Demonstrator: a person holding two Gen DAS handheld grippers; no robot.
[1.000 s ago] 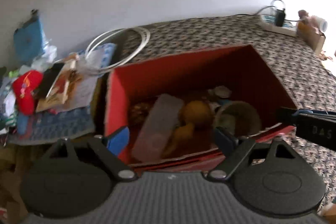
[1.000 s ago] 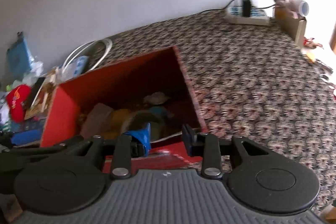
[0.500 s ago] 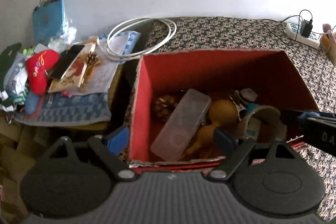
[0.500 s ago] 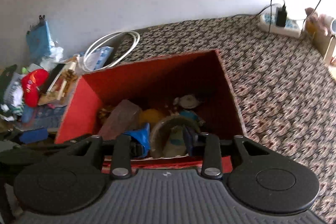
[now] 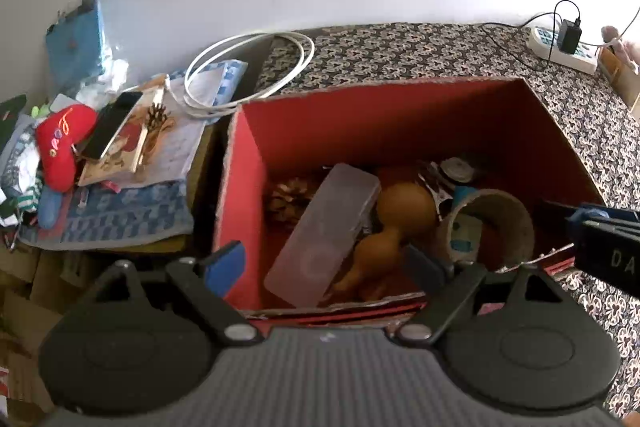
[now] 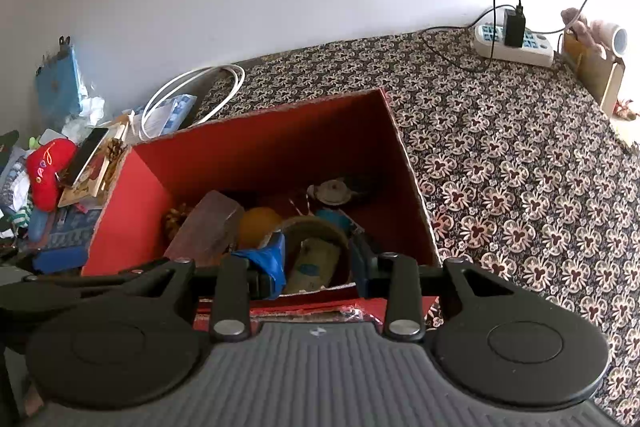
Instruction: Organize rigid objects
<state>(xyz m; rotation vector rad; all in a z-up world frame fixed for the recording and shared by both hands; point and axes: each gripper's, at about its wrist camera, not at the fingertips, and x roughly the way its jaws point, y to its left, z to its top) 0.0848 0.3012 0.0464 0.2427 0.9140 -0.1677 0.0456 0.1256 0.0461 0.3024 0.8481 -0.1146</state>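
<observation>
A red cardboard box [image 5: 380, 123] [image 6: 260, 147] stands open on the patterned cloth. In it lie a translucent plastic case [image 5: 328, 227] [image 6: 208, 227], a brown gourd [image 5: 404, 207] [image 6: 256, 225], a pine cone [image 5: 288, 199], a round fibre cup [image 5: 496, 203] [image 6: 316, 227] and a small lidded pot [image 6: 334, 191]. My left gripper [image 5: 324, 263] hangs open and wide over the box's near left part, holding nothing. Over the near right rim, my right gripper [image 6: 318, 259] is open above the cup and grips nothing. Its tip [image 5: 600, 231] shows just right of the cup.
The patterned cloth [image 6: 520, 167] stretches right of the box. A power strip [image 6: 512, 45] with a charger and a wooden holder [image 6: 596, 75] sit at the far right. A white cable coil [image 5: 248, 67], a phone [image 5: 112, 125], a red plush [image 5: 60, 143] and papers crowd the left.
Both wrist views have rolled and swung a little, so the box now sits more level and central in the picture. The things in the box have not moved.
</observation>
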